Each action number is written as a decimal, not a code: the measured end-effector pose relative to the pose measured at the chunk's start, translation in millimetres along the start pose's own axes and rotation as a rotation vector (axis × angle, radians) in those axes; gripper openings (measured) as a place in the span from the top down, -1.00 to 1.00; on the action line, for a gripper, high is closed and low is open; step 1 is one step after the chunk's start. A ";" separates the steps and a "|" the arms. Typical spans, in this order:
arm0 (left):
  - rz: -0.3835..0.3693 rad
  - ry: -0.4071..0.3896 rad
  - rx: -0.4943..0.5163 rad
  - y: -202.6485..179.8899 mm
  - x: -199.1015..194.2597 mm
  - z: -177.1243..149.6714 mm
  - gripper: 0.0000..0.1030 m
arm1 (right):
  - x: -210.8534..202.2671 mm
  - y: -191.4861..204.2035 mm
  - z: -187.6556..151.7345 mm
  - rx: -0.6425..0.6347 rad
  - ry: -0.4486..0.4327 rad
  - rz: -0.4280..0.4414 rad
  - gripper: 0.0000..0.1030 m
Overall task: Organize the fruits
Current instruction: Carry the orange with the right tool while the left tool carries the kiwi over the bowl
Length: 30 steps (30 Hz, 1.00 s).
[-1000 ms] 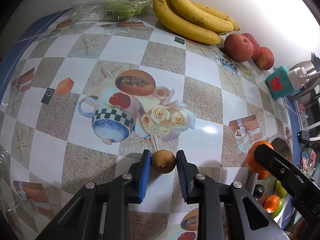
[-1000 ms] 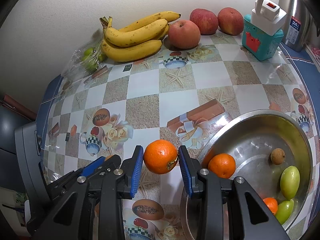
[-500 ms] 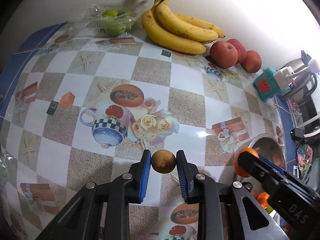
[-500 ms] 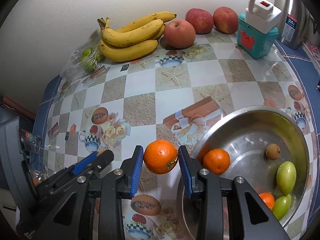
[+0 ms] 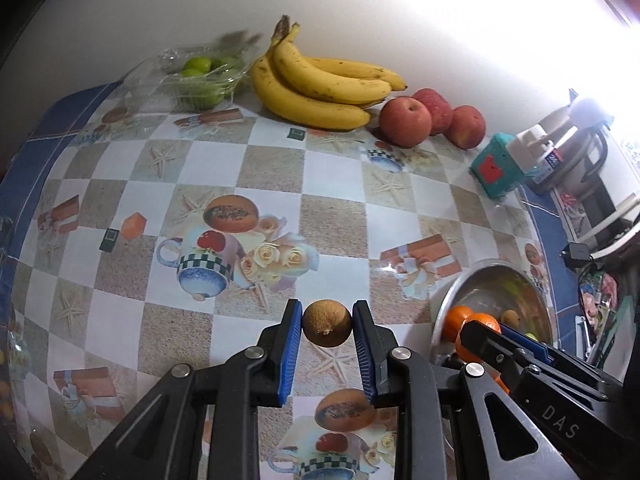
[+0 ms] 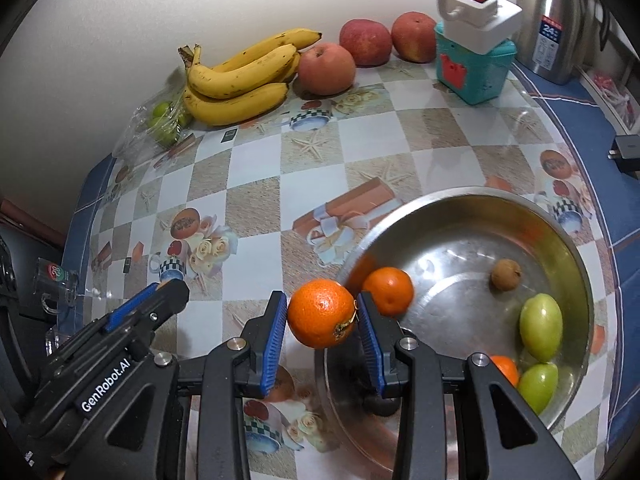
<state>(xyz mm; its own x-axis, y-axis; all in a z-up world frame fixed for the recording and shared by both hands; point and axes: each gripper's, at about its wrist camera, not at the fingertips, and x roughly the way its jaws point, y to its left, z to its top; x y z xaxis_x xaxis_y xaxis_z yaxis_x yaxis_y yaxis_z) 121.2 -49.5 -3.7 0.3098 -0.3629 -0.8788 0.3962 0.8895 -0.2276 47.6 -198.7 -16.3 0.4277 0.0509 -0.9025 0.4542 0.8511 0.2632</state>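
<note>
My left gripper (image 5: 327, 330) is shut on a small brown round fruit (image 5: 327, 328), held above the patterned tablecloth. My right gripper (image 6: 322, 318) is shut on an orange (image 6: 321, 319), just left of the rim of a steel bowl (image 6: 448, 197). Inside the bowl lie another orange (image 6: 388, 290), a small brown fruit (image 6: 506, 274), two green fruits (image 6: 541, 327) and a further orange (image 6: 505, 368) partly hidden behind my finger. In the left wrist view the right gripper (image 5: 480, 334) shows at the lower right, in front of the bowl (image 5: 450, 300).
Bananas (image 6: 240, 80), three apples (image 6: 327, 68) and a clear bag of green fruit (image 6: 162, 118) line the wall. A teal box with a white plug (image 6: 474, 60) and a steel kettle (image 6: 552, 20) stand at the back right. A glass mug (image 6: 54, 280) sits at the left edge.
The left gripper has risen with the brown fruit, so the table looks farther away. The right gripper has shifted with its orange towards the bowl's rim. Both grips are unchanged.
</note>
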 end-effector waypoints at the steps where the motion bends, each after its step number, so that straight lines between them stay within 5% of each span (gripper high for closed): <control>1: -0.001 -0.003 0.005 -2.1 -1.3 -0.5 0.46 | -2.0 -1.6 -1.1 0.002 -0.001 -0.001 0.27; 15: -0.051 0.009 0.143 -53.8 -11.1 -22.0 0.46 | -33.5 -32.1 -22.0 0.039 -0.034 -0.049 0.27; 30: -0.156 0.128 0.203 -89.5 21.7 -36.8 0.46 | -22.2 -72.8 -46.7 0.105 0.045 -0.103 0.27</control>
<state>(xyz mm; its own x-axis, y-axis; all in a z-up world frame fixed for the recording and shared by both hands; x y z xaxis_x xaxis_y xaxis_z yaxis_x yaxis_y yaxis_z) 60.7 -126.7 -17.9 0.1253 -0.4415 -0.8885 0.5992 0.7474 -0.2869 -31.5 -237.4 -31.3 0.3406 -0.0085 -0.9402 0.5740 0.7939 0.2007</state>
